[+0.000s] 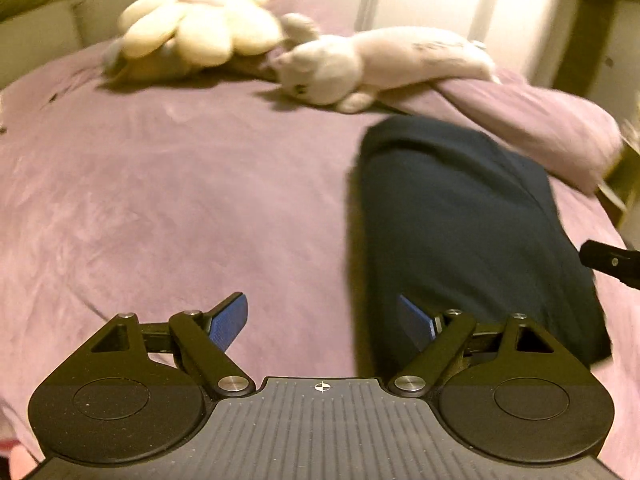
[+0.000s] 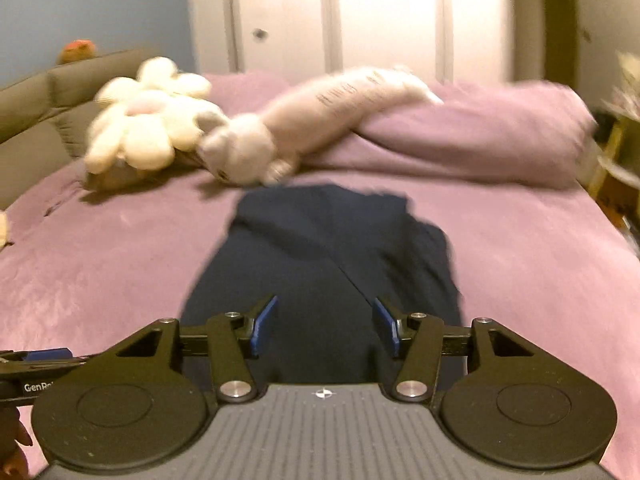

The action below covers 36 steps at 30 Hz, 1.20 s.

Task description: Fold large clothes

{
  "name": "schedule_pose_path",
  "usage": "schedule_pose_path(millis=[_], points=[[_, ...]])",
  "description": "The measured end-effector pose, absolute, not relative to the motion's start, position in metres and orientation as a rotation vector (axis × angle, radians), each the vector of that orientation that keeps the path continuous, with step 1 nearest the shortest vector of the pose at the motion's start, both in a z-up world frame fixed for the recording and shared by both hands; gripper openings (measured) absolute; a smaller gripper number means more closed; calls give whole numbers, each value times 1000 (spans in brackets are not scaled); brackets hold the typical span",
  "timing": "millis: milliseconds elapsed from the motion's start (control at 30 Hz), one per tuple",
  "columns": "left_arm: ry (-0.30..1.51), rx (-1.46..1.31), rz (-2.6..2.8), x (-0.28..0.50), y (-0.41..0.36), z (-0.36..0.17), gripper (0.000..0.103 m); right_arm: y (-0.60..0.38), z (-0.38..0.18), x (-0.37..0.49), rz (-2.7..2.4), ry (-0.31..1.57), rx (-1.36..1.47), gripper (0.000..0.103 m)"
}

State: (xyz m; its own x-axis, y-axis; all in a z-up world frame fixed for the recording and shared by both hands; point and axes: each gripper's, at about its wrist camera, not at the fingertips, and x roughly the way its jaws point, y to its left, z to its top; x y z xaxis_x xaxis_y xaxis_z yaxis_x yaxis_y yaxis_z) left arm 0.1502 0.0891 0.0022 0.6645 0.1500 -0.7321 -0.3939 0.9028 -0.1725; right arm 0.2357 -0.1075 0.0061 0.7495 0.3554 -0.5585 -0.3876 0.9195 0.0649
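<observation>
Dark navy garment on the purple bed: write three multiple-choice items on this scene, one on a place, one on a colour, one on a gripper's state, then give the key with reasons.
1. Where does the folded dark navy garment lie?
A. on the purple bedspread, nearer the camera than the plush toys
B. draped over the purple pillow
C. on the floor

2. What colour is the flower-shaped plush toy?
A. red
B. cream white
C. black

3. How does the right gripper stand?
A. shut on the garment
B. shut with nothing in it
C. open, with nothing between its blue pads

Key:
1 A: the garment lies flat on the bedspread, with the flower toy and the long white plush cat beyond it.
2 B: its petals are pale cream.
3 C: a clear gap separates the pads, which hang above the cloth.
</observation>
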Motion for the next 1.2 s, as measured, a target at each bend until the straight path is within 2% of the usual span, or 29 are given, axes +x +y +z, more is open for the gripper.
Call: schedule_pose_path(millis=[267, 400, 500, 667, 767, 867, 933, 1033, 1100, 1200], points=[[714, -308, 367, 224, 82, 2, 89, -60, -19, 325, 342, 545, -57, 52], [703, -292, 376, 269, 65, -5, 90, -69, -61, 363, 227, 580, -64, 54], [660, -278, 353, 291, 55, -19, 98, -90, -92, 378, 200, 603, 28, 57], [687, -330, 365, 308, 52, -44, 101, -95, -105, 393, 209, 625, 36, 60], [692, -318, 345, 303, 54, -40, 101, -93, -95, 383, 202, 601, 17, 64], [692, -280, 293, 272, 57, -26, 101, -99, -74, 352, 215, 588, 21, 74], [704, -271, 276, 243, 57, -18, 100, -111, -60, 317, 253, 565, 26, 92], [716, -279, 249, 190, 57, -14, 100, -139, -58, 254, 286, 644, 60, 94], [799, -259, 255, 164, 53, -17, 100, -151, -60, 218, 278, 718, 27, 97], [815, -245, 267, 128, 46, -11, 100, -162, -62, 177, 251, 881, -34, 99]])
